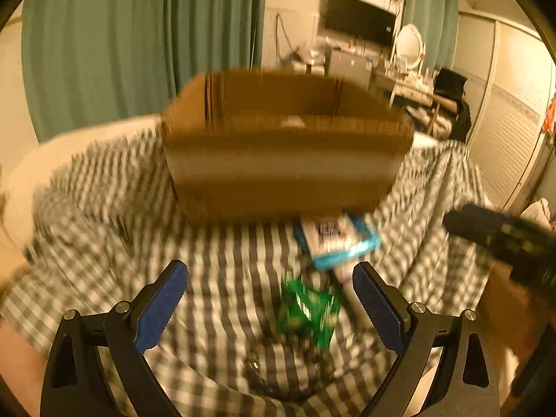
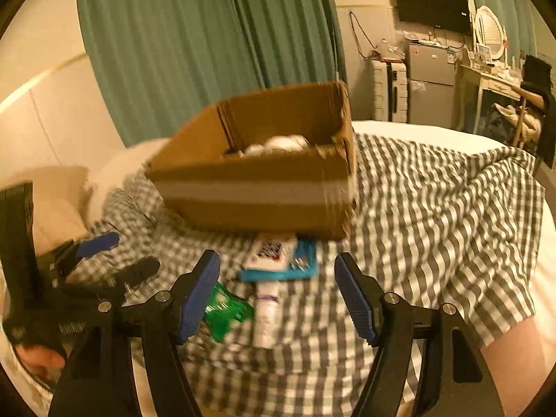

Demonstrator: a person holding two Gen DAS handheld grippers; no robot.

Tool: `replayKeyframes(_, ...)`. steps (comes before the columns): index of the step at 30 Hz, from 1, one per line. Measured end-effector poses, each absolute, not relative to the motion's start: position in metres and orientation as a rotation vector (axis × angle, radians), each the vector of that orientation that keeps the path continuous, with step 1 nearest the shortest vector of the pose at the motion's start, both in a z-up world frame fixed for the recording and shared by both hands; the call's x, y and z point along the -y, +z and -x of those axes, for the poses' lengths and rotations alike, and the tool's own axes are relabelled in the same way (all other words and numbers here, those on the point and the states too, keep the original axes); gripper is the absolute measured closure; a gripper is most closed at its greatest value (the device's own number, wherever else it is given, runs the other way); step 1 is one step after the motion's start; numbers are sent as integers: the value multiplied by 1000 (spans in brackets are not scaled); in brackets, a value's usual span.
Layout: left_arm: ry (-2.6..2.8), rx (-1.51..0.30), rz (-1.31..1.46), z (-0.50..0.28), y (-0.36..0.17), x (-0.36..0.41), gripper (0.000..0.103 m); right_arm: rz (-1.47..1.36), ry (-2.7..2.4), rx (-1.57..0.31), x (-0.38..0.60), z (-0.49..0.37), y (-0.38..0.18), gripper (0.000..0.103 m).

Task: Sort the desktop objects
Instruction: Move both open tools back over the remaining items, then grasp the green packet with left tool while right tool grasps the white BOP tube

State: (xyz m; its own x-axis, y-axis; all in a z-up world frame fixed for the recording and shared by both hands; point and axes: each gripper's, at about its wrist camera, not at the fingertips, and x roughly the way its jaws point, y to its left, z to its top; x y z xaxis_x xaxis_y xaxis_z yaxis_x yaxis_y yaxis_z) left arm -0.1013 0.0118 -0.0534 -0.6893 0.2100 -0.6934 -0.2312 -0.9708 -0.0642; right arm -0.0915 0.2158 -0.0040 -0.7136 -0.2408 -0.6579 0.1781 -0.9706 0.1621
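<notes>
An open cardboard box (image 1: 285,163) (image 2: 257,187) stands on a checked cloth, with pale items inside. In front of it lie a blue-edged packet (image 1: 338,243) (image 2: 281,260), a green packet (image 1: 307,309) (image 2: 227,311) and a white tube (image 2: 267,312). My left gripper (image 1: 271,309) is open, its blue pads wide apart above the green packet, touching nothing. My right gripper (image 2: 278,300) is open too, with the white tube lying on the cloth between and below its pads. In the right wrist view the left gripper (image 2: 114,253) shows at the left edge. Both views are blurred.
The checked cloth (image 2: 434,215) covers a bed with a pillow (image 2: 59,201) at the left. Green curtains (image 1: 104,45), a wall screen (image 2: 431,5), a fridge (image 2: 431,83) and a dressing table (image 2: 490,69) stand beyond. The right gripper's dark body (image 1: 504,239) shows at the right in the left wrist view.
</notes>
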Motion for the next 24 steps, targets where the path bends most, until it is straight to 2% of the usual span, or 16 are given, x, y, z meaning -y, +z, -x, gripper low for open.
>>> replayKeyframes(1,2681,-50,1126,102,-66,-14,5,-1088,-2713,113,-215,94,-11,33)
replayKeyframes(5,2646,-77,1180,105,-95,-20,5,-1201,-2702,88,-216,101,-33,14)
replayKeyframes(8,2632,-97,1176,109,-101,-27,5,-1271,-2694,59,-212,109,-46,13)
replayKeyframes(16,2536,-83,1219,123,-125,-46,7,-1336,-2683,126,-214,121,-61,13)
replayKeyframes(17,2519,-80,1221,125,-128,-47,16,-1343,-2687,128,-214,122,-62,13)
replayKeyframes(20,2478,-67,1239,126,-136,-47,58,-1367,-2685,139,-216,123,-65,13)
replayKeyframes(24,2522,14,1173,121,-125,-34,59,-1382,-2666,153,-215,122,-68,13)
